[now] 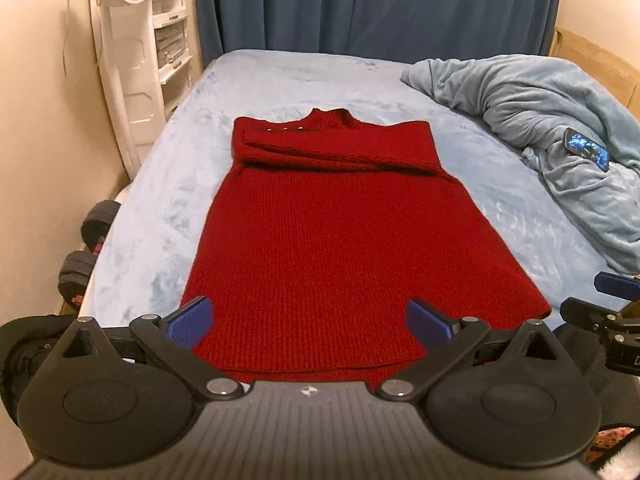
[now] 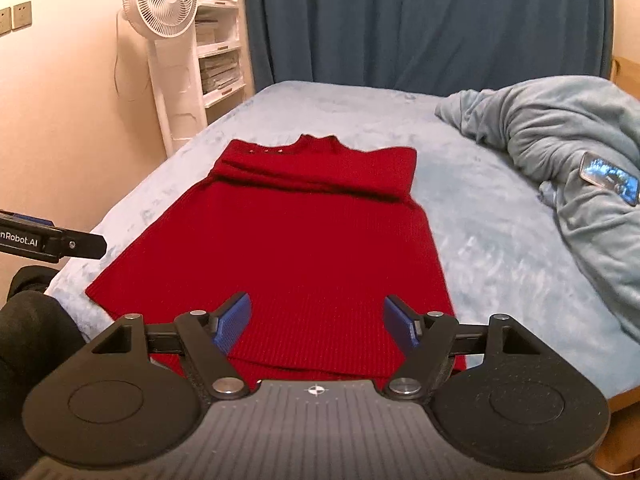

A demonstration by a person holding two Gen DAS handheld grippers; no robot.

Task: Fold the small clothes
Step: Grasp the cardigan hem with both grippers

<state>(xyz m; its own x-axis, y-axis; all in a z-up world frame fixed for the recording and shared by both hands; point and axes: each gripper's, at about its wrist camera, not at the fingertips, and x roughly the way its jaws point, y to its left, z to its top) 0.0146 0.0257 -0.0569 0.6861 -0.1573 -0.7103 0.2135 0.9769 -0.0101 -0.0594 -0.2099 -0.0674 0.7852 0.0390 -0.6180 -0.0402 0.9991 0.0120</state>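
A red knitted sweater [image 1: 340, 232] lies flat on the bed [image 1: 168, 200], its collar at the far end and its hem at the near edge. Its sleeves are folded across the chest in a thick ribbed band, and three small pale studs, perhaps buttons, sit on the far left shoulder. The bed cover is pale blue and plush, with a brushed nap.

The left claw [image 1: 310, 322] hovers over the near hem with its blue textured pads spread wide, holding nothing. The right claw [image 2: 316, 320] hangs over the hem's right part, also spread and empty.

A crumpled blue-grey fleece blanket [image 1: 540, 120] is heaped on the bed's right side, with a phone [image 2: 610, 178] lying on it, screen lit. Far left, a white pedestal fan [image 2: 164, 4] stands by white shelves [image 2: 220, 60], and dark blue curtains [image 1: 380, 8] hang behind the bed. Black dumbbells [image 1: 86, 248] lie beside the bed at the near left.
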